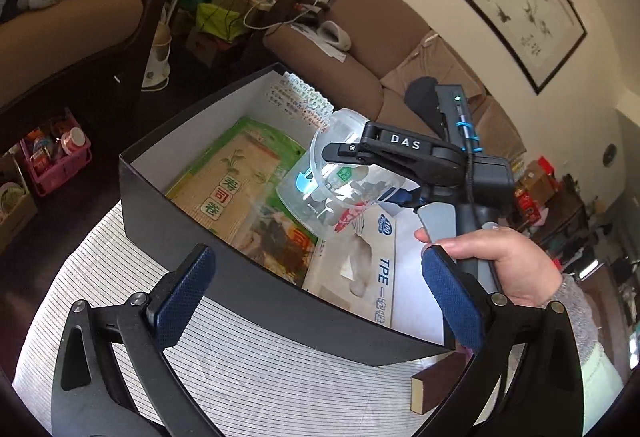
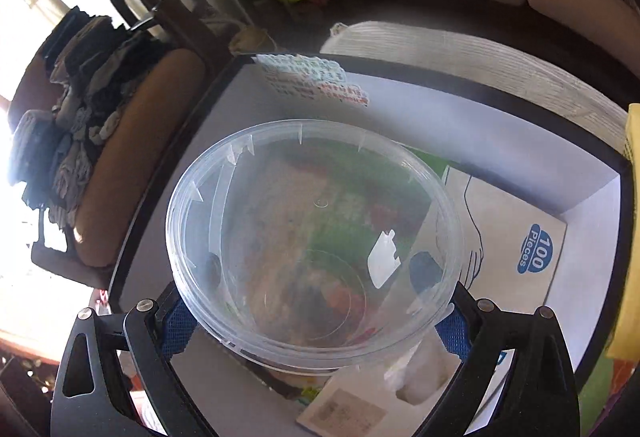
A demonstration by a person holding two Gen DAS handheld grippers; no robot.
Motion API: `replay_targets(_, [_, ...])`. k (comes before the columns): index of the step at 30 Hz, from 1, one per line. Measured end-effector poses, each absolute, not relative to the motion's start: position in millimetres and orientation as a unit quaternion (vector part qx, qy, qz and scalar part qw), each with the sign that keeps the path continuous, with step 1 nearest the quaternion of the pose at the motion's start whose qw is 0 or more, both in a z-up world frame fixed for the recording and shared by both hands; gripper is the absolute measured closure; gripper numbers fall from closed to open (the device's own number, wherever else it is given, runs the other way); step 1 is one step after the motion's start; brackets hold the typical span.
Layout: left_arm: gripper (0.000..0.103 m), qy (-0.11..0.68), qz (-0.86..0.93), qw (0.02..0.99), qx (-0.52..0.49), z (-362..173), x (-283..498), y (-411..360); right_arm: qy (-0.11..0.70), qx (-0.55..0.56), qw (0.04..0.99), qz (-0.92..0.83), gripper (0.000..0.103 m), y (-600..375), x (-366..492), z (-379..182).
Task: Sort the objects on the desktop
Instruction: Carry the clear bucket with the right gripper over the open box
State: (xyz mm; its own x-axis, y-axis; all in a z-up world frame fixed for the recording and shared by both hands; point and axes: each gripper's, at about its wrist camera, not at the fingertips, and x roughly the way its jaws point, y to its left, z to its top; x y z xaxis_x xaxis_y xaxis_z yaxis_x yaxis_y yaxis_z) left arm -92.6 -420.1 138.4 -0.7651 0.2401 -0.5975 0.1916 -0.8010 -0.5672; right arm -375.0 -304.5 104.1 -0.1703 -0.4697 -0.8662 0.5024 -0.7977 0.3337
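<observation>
Your right gripper (image 2: 316,321) clamps a clear round plastic tub (image 2: 312,237) between its blue pads and holds it in the air above the black cardboard box with white inner walls (image 1: 256,289), over the green sushi-mat packet (image 1: 240,189) lying beside the beige box of TPE gloves (image 1: 360,261). Your left gripper (image 1: 316,297) hangs wide apart and empty just outside that box's near wall, above the striped white cloth (image 1: 240,381), where a small brown block (image 1: 436,381) sits.
</observation>
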Motion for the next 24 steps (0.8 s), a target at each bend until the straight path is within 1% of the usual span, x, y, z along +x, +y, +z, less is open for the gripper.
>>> replay_targets(5, [0.000,-0.304,0.887,0.019,-0.347,136,-95,-419,0.020,0.545,0.308,-0.779,0.005,-307,-379,97])
replay_targets(10, [0.000,-0.305,0.886,0.024,-0.350,135,-97,-414,0.071,0.510,0.294,-0.805,0.005,-317,-378,101])
replay_targets(13, [0.000,-0.308,0.884,0.029,-0.350,135,-97,-413,0.072,0.513,0.289,-0.805,0.005,-321,-383,98])
replay_targets(17, [0.000,-0.308,0.884,0.032,-0.349,136,-96,-411,0.012,0.543,0.270,-0.795,0.004,-310,-405,93])
replay_targets(18, [0.000,-0.310,0.884,0.032,-0.349,136,-97,-411,-0.007,0.555,0.266,-0.788,0.001,-307,-412,90])
replay_targets(24, [0.000,-0.318,0.880,0.038,-0.351,134,-98,-412,-0.106,0.613,0.262,-0.738,0.000,-296,-429,65])
